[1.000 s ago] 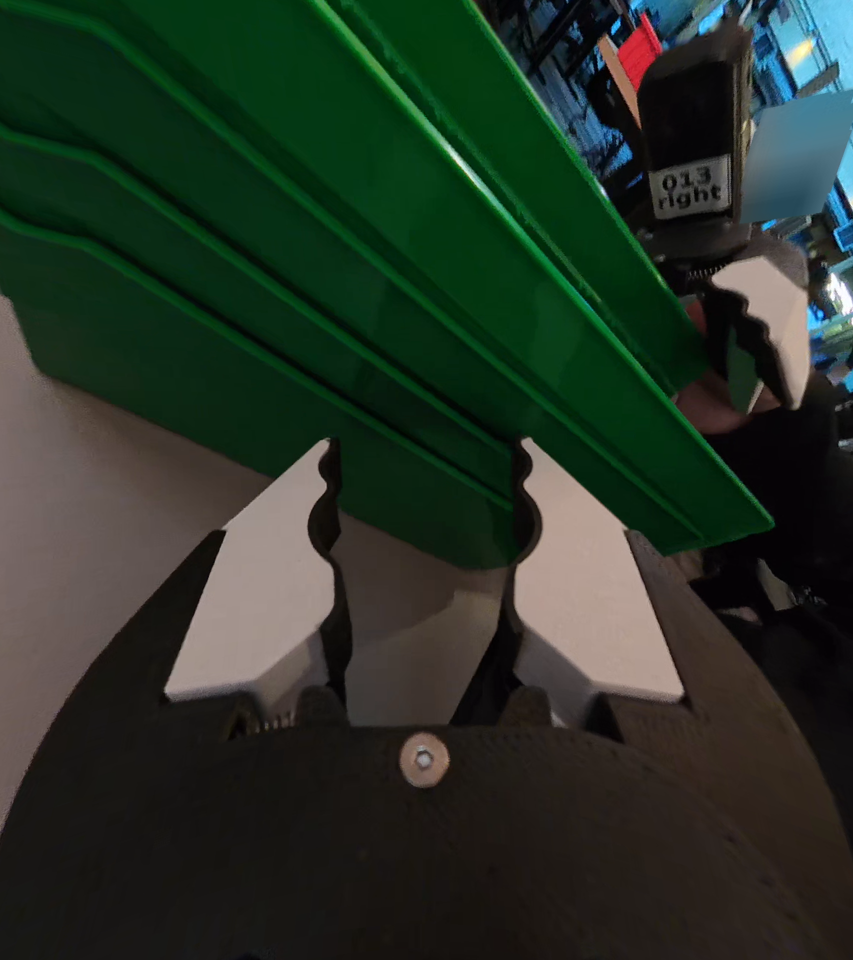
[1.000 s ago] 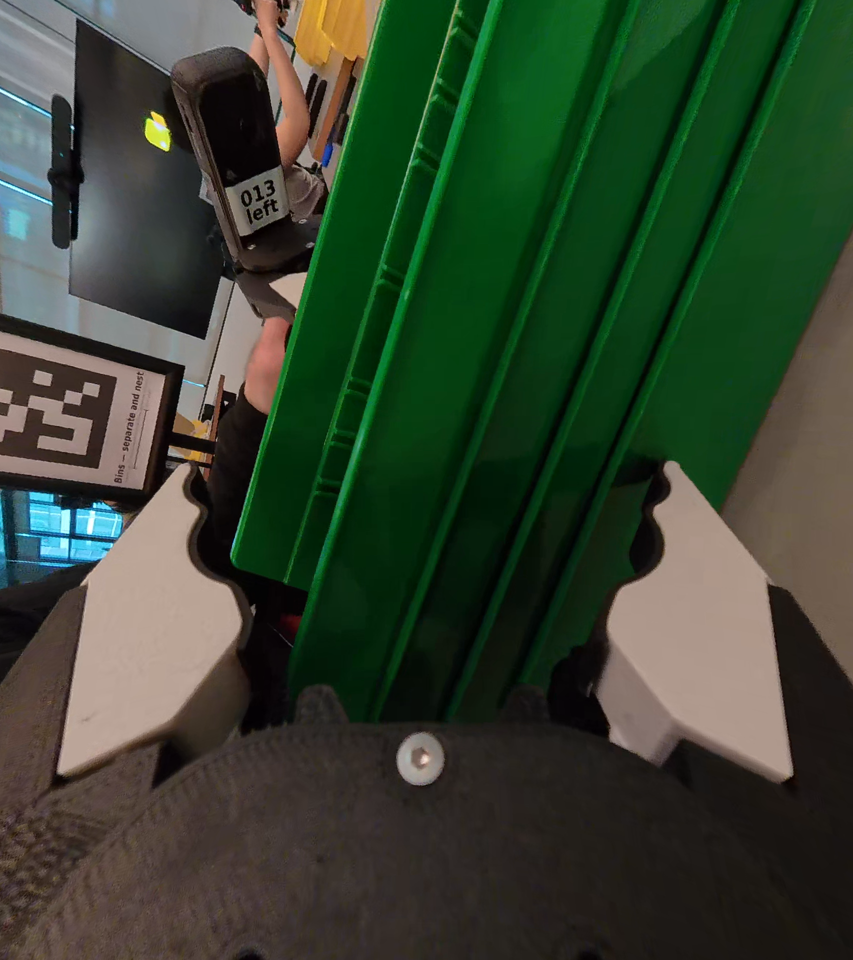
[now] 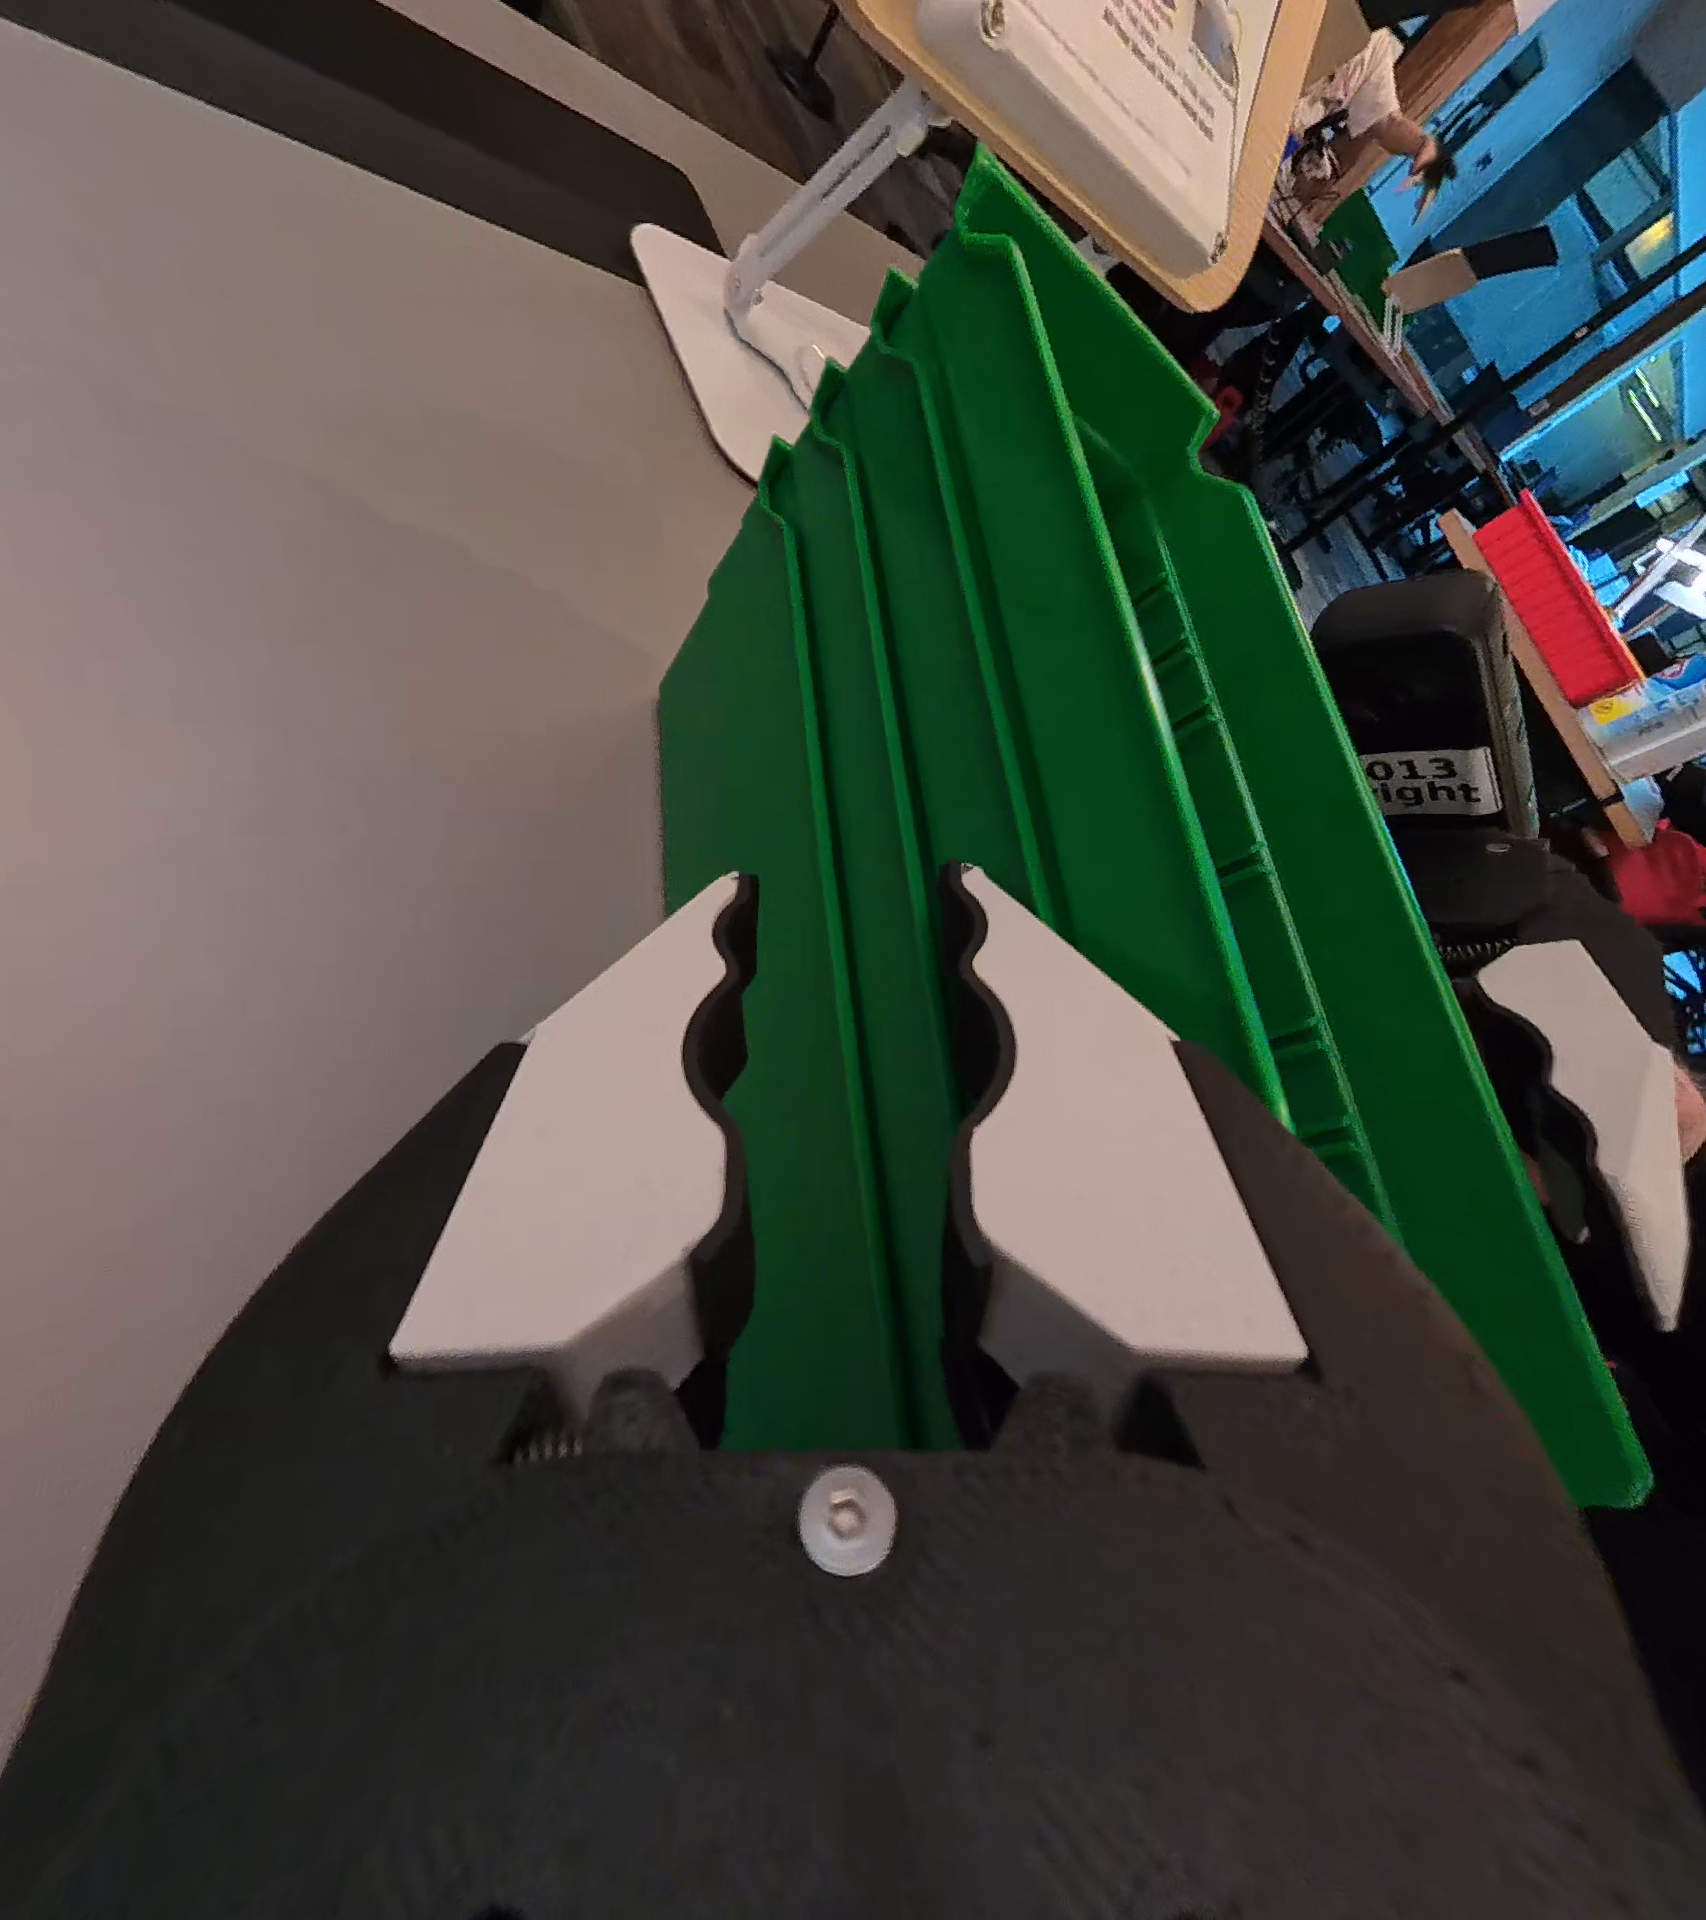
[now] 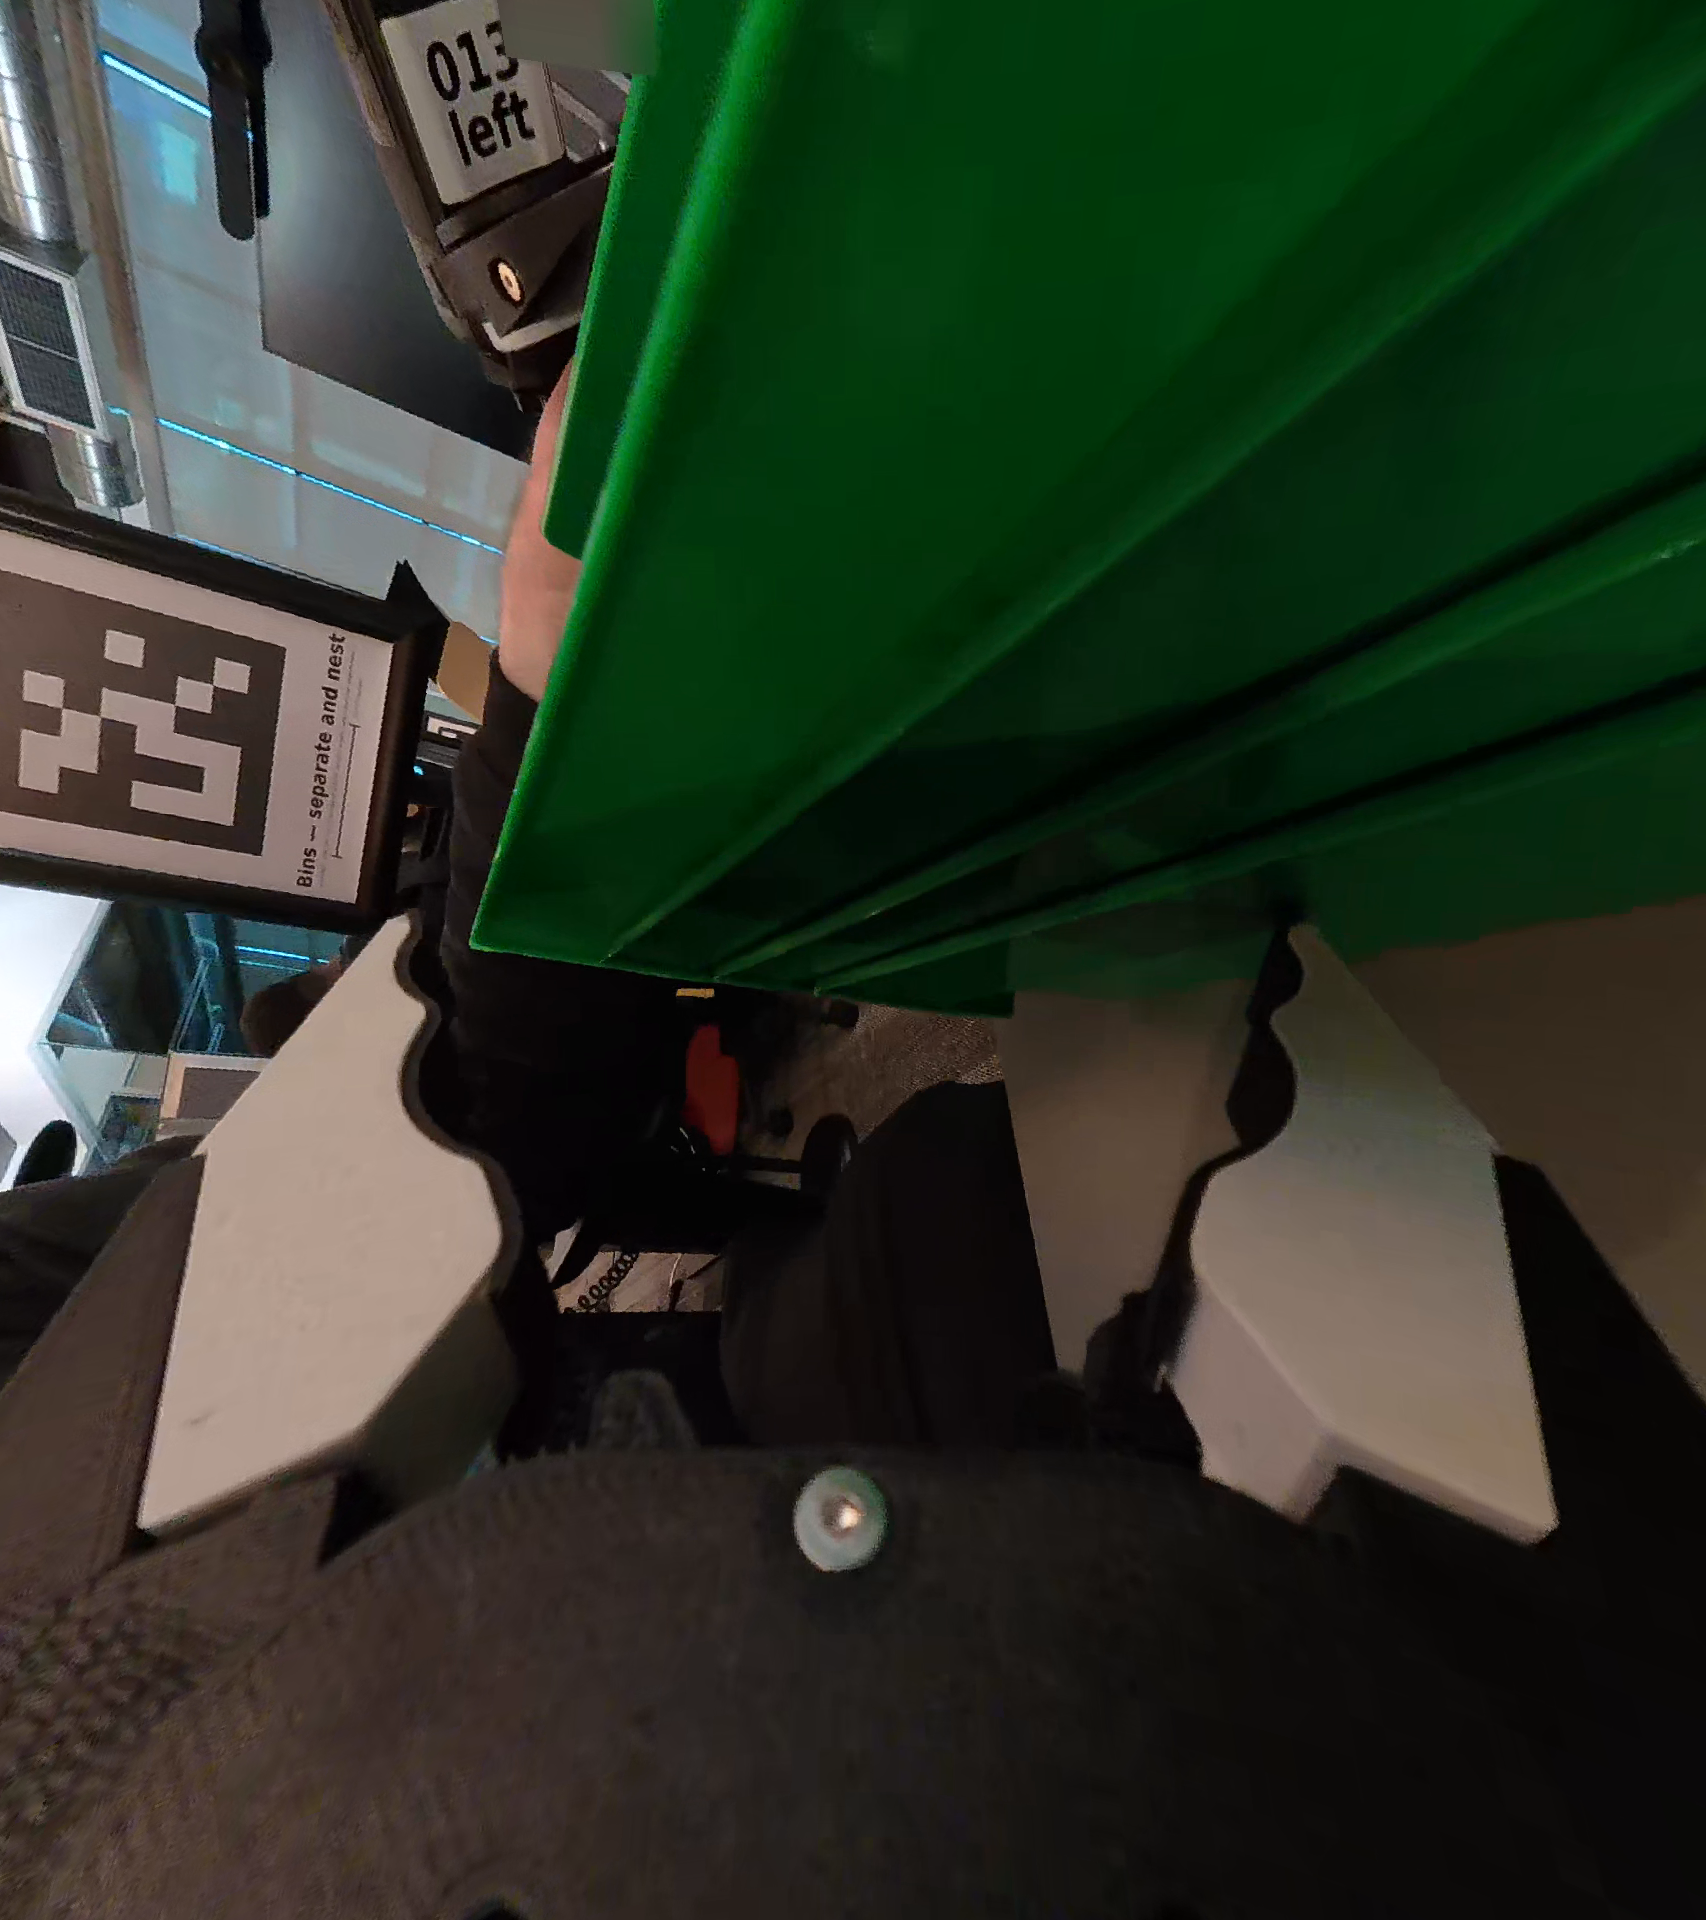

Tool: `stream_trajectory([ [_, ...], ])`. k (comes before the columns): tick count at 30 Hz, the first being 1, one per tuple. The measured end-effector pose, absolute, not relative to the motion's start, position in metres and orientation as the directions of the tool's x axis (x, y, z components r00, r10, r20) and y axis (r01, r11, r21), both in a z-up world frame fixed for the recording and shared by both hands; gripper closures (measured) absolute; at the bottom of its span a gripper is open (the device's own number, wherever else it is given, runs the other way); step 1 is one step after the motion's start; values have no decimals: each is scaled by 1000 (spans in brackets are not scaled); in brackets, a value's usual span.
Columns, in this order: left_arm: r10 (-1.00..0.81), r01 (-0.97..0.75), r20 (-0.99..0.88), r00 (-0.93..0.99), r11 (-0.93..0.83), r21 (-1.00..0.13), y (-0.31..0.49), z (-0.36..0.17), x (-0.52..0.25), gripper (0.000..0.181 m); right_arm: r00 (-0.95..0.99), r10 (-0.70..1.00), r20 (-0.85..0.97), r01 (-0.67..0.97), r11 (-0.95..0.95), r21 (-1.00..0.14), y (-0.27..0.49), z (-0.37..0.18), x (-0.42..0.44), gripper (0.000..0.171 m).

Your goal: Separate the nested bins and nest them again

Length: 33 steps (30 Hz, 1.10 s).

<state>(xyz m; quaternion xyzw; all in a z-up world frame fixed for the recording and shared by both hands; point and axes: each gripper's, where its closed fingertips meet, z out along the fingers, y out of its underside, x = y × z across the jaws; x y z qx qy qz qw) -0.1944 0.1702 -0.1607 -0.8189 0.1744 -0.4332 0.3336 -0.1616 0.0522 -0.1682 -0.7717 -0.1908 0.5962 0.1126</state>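
A stack of nested green bins point(image 3: 984, 779) lies tilted on the pale table point(image 3: 205, 727). My left gripper point(image 3: 849, 883) is shut on the rims of the lower bins, which run deep between its fingers. The upper bins rise to its right. My right gripper point(image 4: 844, 930) is open wide, with the corner of the green stack point(image 4: 1088, 468) just beyond its fingertips and nothing between them. Its right fingertip point(image 4: 1296, 966) sits under the lowest bin. One right finger point(image 3: 1597, 1091) shows past the stack in the left wrist view. The left gripper's black body point(image 4: 485, 156) shows behind the stack.
A white stand base point(image 3: 724, 343) sits on the table behind the bins, with a board point(image 3: 1088, 104) above it. A framed marker sign point(image 4: 132, 707) stands to the left. A person's dark sleeve point(image 4: 880, 1247) lies below the stack. The table surface point(image 4: 1607, 1039) runs on the right.
My left gripper slid onto the stack and narrowed onto the lower rims. My right gripper drew back, so the bins no longer sit between its fingers. The stack's tilt changed.
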Motion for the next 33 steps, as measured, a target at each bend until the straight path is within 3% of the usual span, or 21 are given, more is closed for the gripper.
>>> stream_trajectory([
  [10,-497,73,643,583,-756,-651,170,-168,-229,144,229,452,-862,179,-890,-419,65,-172,-179,29],
  [14,-461,86,678,573,-788,-609,167,-177,-240,128,246,475,-845,215,-877,-431,71,-173,-180,26],
  [17,-463,96,697,548,-793,-602,166,-175,-240,137,242,480,-843,223,-873,-433,74,-173,-181,26],
  [26,-440,96,752,491,-830,-549,154,-177,-251,139,194,515,-835,264,-847,-461,76,-173,-185,25],
  [33,-408,96,765,498,-851,-517,153,-186,-266,112,187,558,-808,273,-820,-503,74,-165,-180,33],
])
